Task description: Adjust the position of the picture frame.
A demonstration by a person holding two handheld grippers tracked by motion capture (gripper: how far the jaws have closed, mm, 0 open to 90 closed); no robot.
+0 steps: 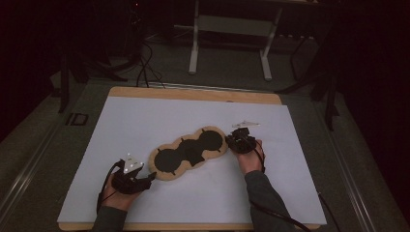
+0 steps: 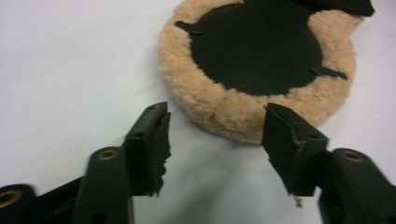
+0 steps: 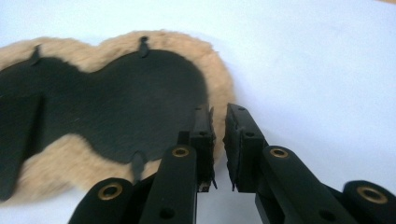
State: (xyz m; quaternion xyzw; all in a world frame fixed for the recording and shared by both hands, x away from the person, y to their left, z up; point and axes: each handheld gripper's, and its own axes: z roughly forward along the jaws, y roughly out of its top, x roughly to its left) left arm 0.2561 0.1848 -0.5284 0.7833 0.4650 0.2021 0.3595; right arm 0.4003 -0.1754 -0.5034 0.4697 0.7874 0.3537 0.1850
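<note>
White sheeting (image 1: 145, 125) covers most of the wooden table (image 1: 193, 93), and on it, near the middle, lies a tan fleece pad (image 1: 189, 153) with a three-lobed outline and black round patches on its upper face. It runs slantwise, its lower end toward the person's left and its upper end toward the right.

Left gripper (image 1: 147, 180) sits just off the pad's lower lobe; in the left gripper view (image 2: 215, 144) its jaws stand wide apart with nothing between them, and the woolly rim (image 2: 243, 116) lies just ahead of the tips, not touched.

Right gripper (image 1: 231, 140) is at the pad's upper end. In the right gripper view (image 3: 219, 140) its jaws are nearly together with a narrow gap, nothing pinched between them; the fleece edge (image 3: 219, 88) lies just beyond and beside the tips, and I cannot tell whether one jaw brushes it.
</note>
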